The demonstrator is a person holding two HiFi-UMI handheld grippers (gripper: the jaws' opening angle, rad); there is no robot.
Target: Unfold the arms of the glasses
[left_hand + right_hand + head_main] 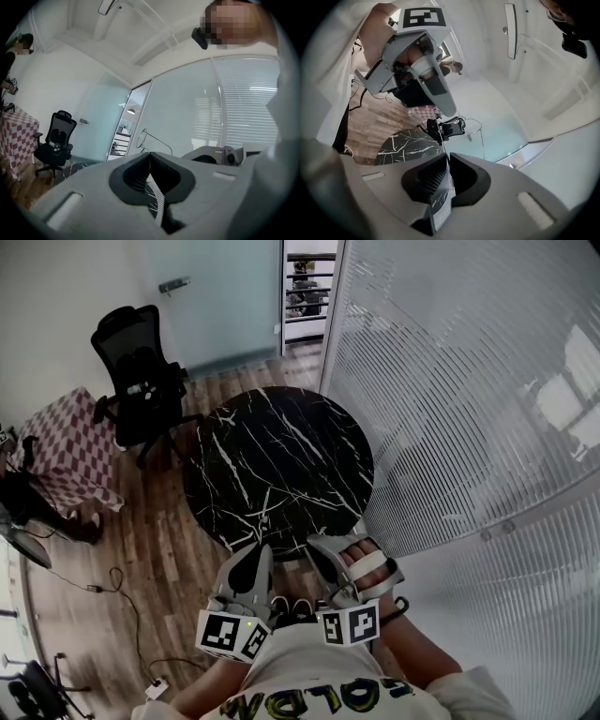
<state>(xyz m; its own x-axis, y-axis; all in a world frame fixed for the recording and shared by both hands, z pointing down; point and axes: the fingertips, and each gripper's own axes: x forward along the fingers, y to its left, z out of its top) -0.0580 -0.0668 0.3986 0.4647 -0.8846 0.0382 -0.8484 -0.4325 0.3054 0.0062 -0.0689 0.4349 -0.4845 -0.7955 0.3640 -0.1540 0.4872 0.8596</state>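
Two jaws of the left gripper (150, 154) are seen pressed together in the left gripper view. The glasses (142, 137) are pinched at their tip, and one round lens and a thin wire arm stand just above the jaws at the frame's centre. So narrow a hold could let the wire frame be twisted or pulled free once the other arm is swung.

In the right gripper view the right gripper (446, 157) is shown clenched to a narrow slit. A thin line, seemingly one arm of the glasses, runs into that slit, and the lens ring sits just above at centre. If the arm is drawn against its hinge or past its stop, the wire could be bent. If the grip is loosened, the glasses could fall toward the table (401, 145) at lower left or onto the wooden floor.

In the head view both grippers are held close to the chest at lower centre, left of centre and right of centre, side by side with tips near each other at the table's near edge. The glasses are too thin to be made out there.
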